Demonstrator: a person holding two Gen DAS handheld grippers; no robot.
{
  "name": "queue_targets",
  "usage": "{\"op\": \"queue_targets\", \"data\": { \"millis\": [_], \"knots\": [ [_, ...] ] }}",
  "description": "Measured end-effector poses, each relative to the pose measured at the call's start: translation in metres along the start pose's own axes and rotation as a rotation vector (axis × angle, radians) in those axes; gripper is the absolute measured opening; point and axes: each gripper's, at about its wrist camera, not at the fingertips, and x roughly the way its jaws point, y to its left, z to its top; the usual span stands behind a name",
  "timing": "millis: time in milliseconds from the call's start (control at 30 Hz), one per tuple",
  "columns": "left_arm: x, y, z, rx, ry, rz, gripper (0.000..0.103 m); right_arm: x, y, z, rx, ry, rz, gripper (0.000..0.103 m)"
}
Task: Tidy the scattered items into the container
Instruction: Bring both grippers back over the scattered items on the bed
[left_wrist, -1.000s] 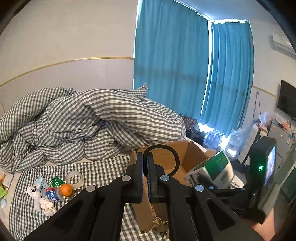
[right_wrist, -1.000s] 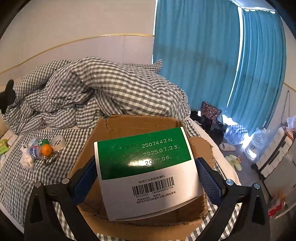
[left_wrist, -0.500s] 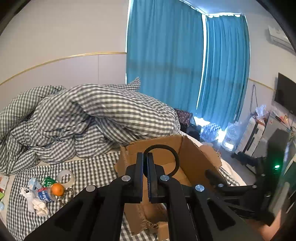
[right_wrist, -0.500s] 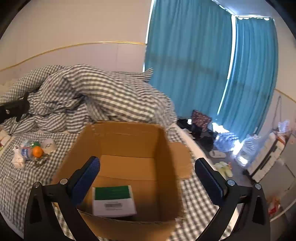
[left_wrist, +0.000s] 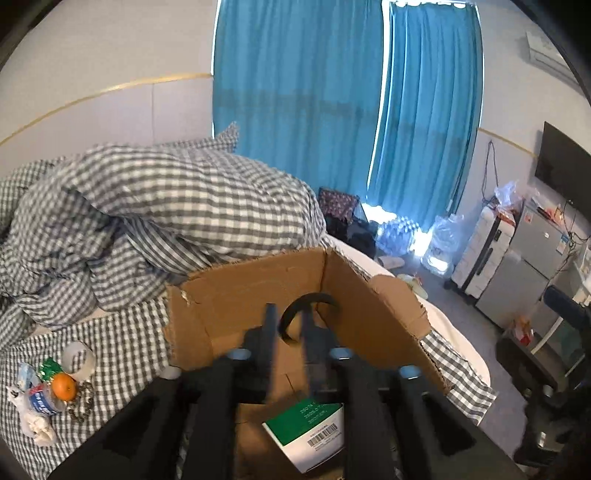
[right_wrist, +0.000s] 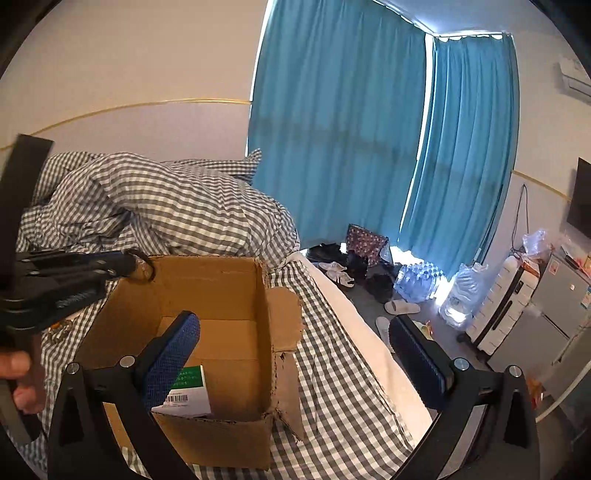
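Two narrow fingers on the left gripper (left_wrist: 287, 325) are drawn close and pinch a black loop (left_wrist: 310, 295) at their tips. They are blurred in the left view, but the right view shows the loop hanging from the closed tips. The loop stands up just ahead of the fingers, its ring facing the camera, directly over the open box (left_wrist: 258, 288). Below the fingertips, on the box floor, lies a green-and-white packet (left_wrist: 314, 428), flat, with its long side slanting off to the right. So the drop looks straight down: the opening is under the fingers, not ahead of them.

Over to the right gripper (right_wrist: 295, 354): its blue pads (right_wrist: 173, 354) are spread wide with nothing between them. It is held back at the near right corner of the box, with the packet just under its left finger.

Outward now, the rest of the clutter is far to the left of the left fingers, well apart from the box: an orange (left_wrist: 63, 386), a bottle (left_wrist: 40, 400), a tape roll (left_wrist: 79, 356) and tissue (left_wrist: 37, 428), bunched on the checked sheet (left_wrist: 122, 343). By my read the left hand is the nearer one for that pile, once the loop is let go.
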Motion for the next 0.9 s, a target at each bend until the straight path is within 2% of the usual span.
{"op": "queue_targets", "data": {
  "millis": [33, 167, 333, 467, 633, 900],
  "knots": [
    [0.0, 0.001, -0.001, -0.006, -0.009, 0.007, 0.075, 0.001, 0.001, 0.0, -0.001, 0.002, 0.002, 0.103],
    [-0.009, 0.008, -0.002, -0.028, -0.041, 0.011, 0.084, 0.001, 0.006, -0.001, -0.007, 0.004, 0.006, 0.103],
    [-0.024, 0.03, -0.005, -0.052, -0.042, 0.041, 0.088, 0.0, 0.022, 0.004, -0.01, -0.002, 0.03, 0.103],
    [-0.048, 0.069, -0.015, -0.091, -0.064, 0.113, 0.103, -0.003, 0.048, 0.011, -0.026, -0.017, 0.068, 0.103],
    [-0.084, 0.138, -0.036, -0.144, -0.069, 0.252, 0.103, -0.008, 0.104, 0.023, -0.055, -0.046, 0.145, 0.103],
    [-0.149, 0.261, -0.089, -0.31, -0.069, 0.431, 0.103, -0.023, 0.217, 0.04, -0.152, -0.086, 0.317, 0.103]
  ]
}}
